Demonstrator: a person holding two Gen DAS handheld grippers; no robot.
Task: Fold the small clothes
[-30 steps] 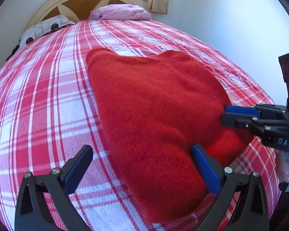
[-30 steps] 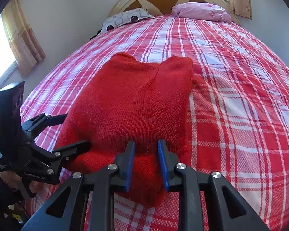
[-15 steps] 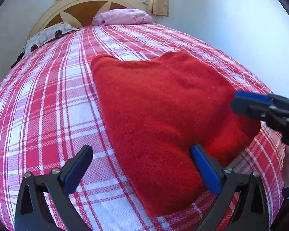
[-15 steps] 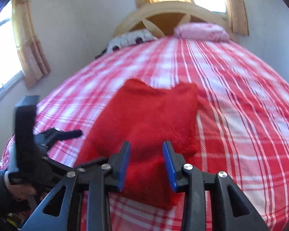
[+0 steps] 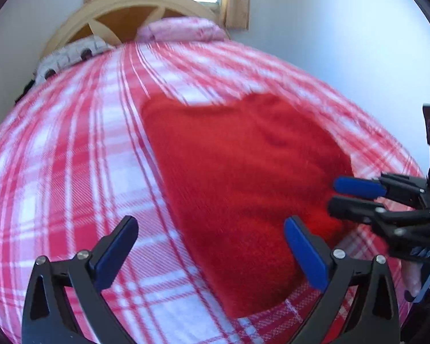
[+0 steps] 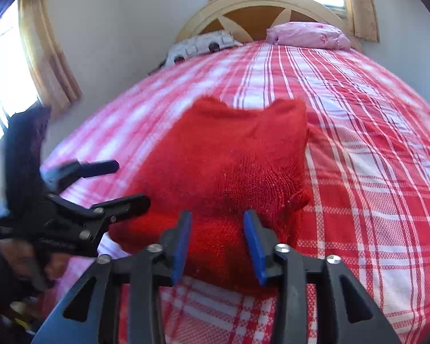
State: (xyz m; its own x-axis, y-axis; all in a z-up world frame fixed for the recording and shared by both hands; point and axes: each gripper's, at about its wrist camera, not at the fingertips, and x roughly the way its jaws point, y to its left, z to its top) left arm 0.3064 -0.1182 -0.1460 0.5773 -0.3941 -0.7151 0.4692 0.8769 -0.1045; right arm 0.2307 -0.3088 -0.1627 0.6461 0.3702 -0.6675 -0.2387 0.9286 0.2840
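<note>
The bed (image 6: pixel 372 172), under a red-and-white plaid cover, carries the folded red sweater (image 6: pixel 229 166) near its foot edge. The left gripper (image 5: pixel 210 246) is spread wide, empty. The right gripper (image 6: pixel 218 243) has just been opening; its 2 jaws clear the sweater.

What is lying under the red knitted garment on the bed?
The red knitted garment lies on the red-and-white checked bedspread. The bedspread shows all around it; whatever is directly beneath the garment is covered.
</note>
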